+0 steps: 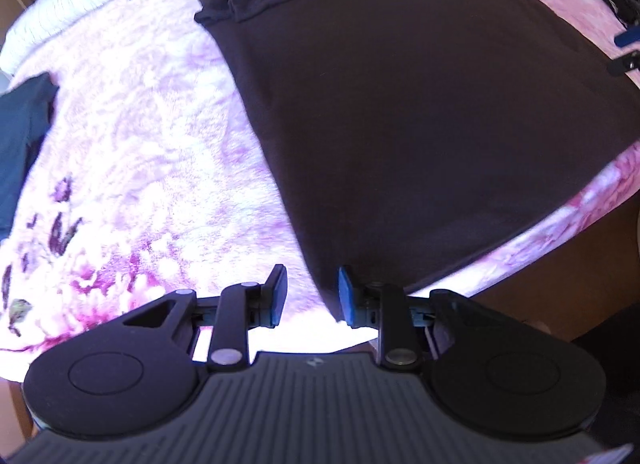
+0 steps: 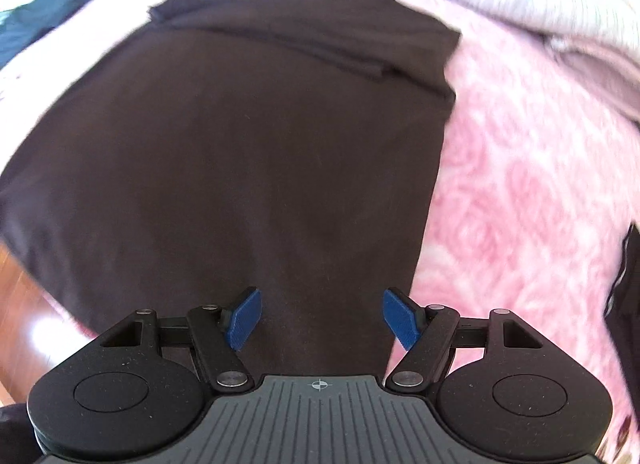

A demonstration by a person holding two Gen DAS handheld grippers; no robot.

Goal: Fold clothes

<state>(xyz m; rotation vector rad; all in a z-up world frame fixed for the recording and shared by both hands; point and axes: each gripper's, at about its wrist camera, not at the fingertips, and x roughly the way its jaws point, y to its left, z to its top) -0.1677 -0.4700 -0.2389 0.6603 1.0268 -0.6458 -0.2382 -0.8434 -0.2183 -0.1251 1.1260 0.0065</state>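
Dark brown shirt point(image 1: 420, 124) lies flat on the pink bed blanket point(image 1: 140, 144), sleeves folded in. Left tool point(image 1: 312, 296) part-spread, empty, at the hem's left corner; right tool point(image 2: 318, 318) spread wide, empty, over the right corner. Pinch both corners evenly, fold hem toward collar.

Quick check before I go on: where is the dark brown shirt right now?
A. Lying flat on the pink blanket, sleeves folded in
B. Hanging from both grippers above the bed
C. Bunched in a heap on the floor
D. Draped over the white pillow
A: the dark brown shirt lies spread flat on the pink blanket with its sleeves folded across the top, and neither gripper holds it.
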